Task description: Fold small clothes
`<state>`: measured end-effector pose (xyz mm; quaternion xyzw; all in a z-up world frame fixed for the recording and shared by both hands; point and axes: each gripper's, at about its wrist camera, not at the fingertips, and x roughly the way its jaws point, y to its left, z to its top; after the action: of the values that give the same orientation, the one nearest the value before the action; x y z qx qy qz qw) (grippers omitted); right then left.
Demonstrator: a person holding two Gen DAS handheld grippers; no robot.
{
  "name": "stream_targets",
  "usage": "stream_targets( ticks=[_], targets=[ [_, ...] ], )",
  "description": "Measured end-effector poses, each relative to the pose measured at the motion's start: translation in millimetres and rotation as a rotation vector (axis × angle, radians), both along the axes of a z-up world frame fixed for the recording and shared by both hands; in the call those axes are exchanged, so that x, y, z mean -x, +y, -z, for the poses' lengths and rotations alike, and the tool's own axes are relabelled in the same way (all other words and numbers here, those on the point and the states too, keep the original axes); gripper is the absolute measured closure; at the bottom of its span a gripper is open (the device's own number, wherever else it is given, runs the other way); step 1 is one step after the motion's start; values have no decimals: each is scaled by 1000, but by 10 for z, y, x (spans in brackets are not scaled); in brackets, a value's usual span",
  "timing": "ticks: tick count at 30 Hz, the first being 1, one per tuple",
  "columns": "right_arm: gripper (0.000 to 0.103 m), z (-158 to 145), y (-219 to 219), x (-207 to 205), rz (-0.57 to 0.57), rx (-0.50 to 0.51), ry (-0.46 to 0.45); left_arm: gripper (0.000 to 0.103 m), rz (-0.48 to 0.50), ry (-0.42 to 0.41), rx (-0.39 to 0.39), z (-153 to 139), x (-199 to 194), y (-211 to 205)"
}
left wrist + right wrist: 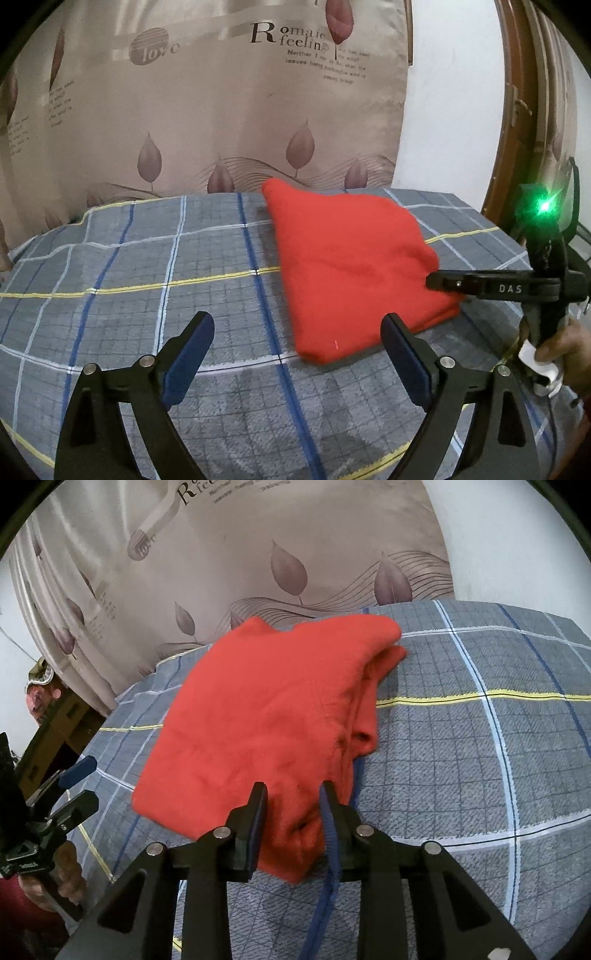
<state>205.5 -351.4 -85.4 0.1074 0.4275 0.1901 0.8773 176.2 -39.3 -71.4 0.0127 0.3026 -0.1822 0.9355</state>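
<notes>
A red fleece garment lies folded on the plaid bed cover. In the left wrist view my left gripper stands open at the garment's near left corner, with nothing pressed between its blue pads. In the same view my right gripper reaches in from the right onto the garment's right edge. In the right wrist view the folded garment fills the middle, and my right gripper is narrowly shut on its puckered near corner. My left gripper shows open at the far left.
The grey plaid bed cover spreads wide to the right of the garment. A beige leaf-print curtain hangs behind the bed, with a wooden door frame at right. A person's hand holds the right gripper's handle.
</notes>
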Motion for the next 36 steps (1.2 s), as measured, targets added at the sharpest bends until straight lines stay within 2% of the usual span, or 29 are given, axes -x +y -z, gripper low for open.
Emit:
stream_targets(
  ticks=[7, 8, 9, 10, 20, 36],
  targets=[
    [72, -10, -5, 1, -1, -9, -3, 11, -12, 9, -26, 56, -59, -34],
    [57, -10, -6, -3, 1, -9, -4, 11, -14, 10, -29, 65, -74, -36],
    [30, -6, -10, -9, 19, 7, -1, 11, -19, 12, -32, 74, -97, -37],
    [26, 7, -11, -10, 50, 31, 10, 11, -23, 17, -33, 81, -123, -36],
    [26, -27, -58, 7, 60, -8, -13, 10, -57, 13, -56, 76, -406, -26],
    [24, -29, -56, 9, 69, -4, -17, 7, -77, 30, -80, 133, -770, -84]
  ],
)
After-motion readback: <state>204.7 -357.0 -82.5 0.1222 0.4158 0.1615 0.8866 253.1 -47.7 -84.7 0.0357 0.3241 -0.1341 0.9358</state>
